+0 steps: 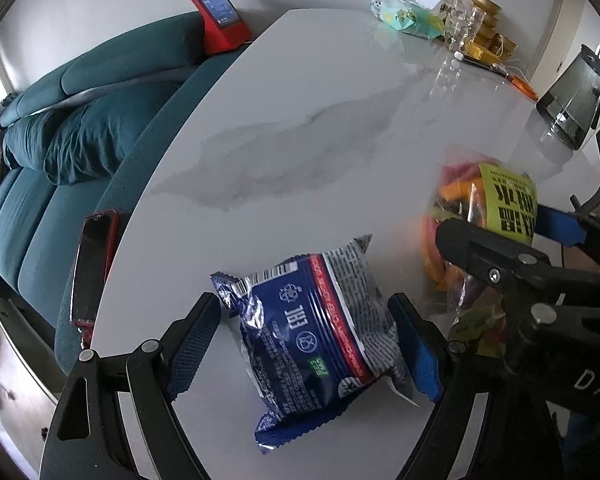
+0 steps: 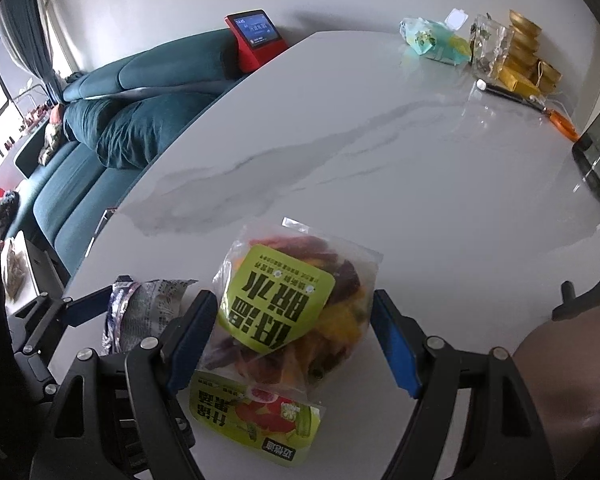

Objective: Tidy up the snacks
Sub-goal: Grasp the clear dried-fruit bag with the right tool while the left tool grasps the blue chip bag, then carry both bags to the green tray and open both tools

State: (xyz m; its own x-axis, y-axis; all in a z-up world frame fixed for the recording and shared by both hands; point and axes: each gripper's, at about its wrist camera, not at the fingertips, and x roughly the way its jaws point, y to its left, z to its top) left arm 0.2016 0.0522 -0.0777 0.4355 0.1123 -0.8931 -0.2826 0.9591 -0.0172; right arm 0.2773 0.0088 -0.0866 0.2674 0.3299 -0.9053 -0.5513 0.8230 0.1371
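A white marble table beside a teal sofa. Only the left view shows a red phone on the sofa arm. The left gripper straddles a blue snack packet, jaws wide. The right gripper, equally wide, straddles a clear bag of dried fruit chips lying on the table.

The right tongs hide part of the blurred dried-fruit bag.
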